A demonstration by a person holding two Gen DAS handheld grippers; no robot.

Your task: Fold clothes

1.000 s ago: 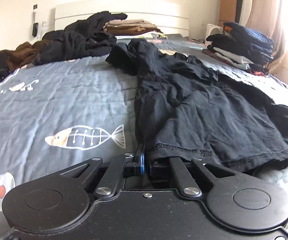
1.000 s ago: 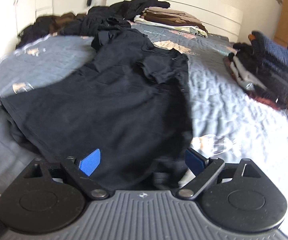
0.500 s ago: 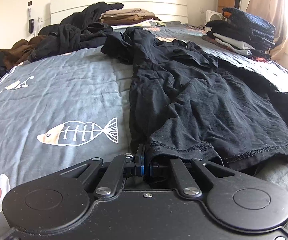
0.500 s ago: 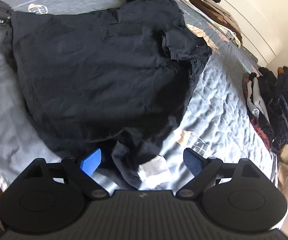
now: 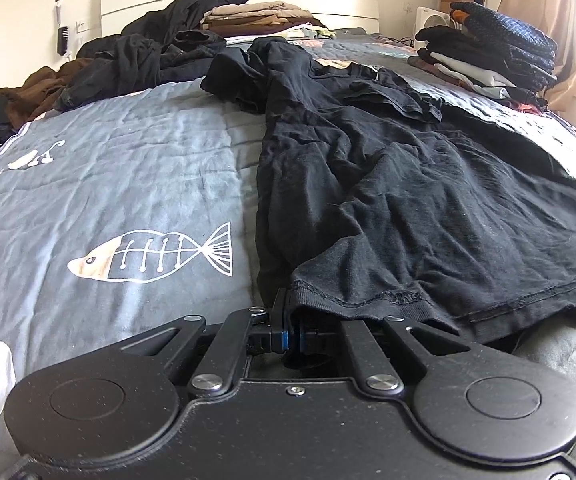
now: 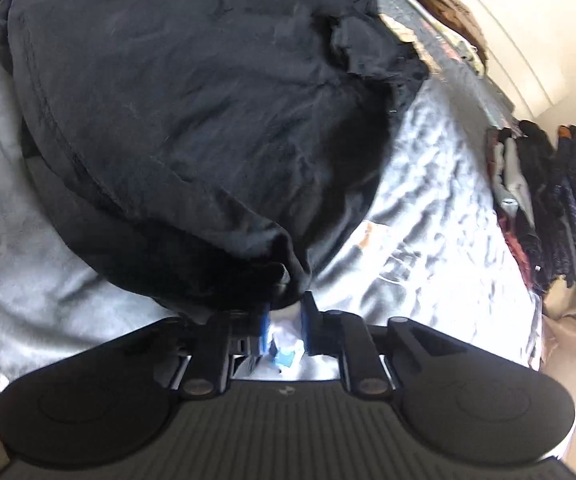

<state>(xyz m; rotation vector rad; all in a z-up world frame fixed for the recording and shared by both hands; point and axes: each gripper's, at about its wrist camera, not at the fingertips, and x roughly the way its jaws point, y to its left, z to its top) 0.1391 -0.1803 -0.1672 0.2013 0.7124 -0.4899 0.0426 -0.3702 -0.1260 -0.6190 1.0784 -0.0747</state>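
A black T-shirt (image 5: 388, 184) lies spread on the grey bedspread (image 5: 108, 184), neck toward the headboard. My left gripper (image 5: 288, 320) is shut on the near left corner of its hem. In the right wrist view the same shirt (image 6: 208, 100) fills the upper left. My right gripper (image 6: 286, 312) points steeply down at the shirt's near right hem corner. Its jaws are closing, and the bunched black fabric sits pinched between the blue pads (image 6: 265, 330).
A folded stack of dark clothes (image 5: 488, 52) sits at the bed's right side, also visible in the right wrist view (image 6: 548, 184). Unfolded dark and brown garments (image 5: 128, 60) are heaped at the far left. Folded beige clothes (image 5: 260, 16) rest by the headboard.
My right gripper rolled, sank toward the shirt's hem corner and went from wide open to nearly closed on the fabric. The left gripper kept its grip and barely moved.
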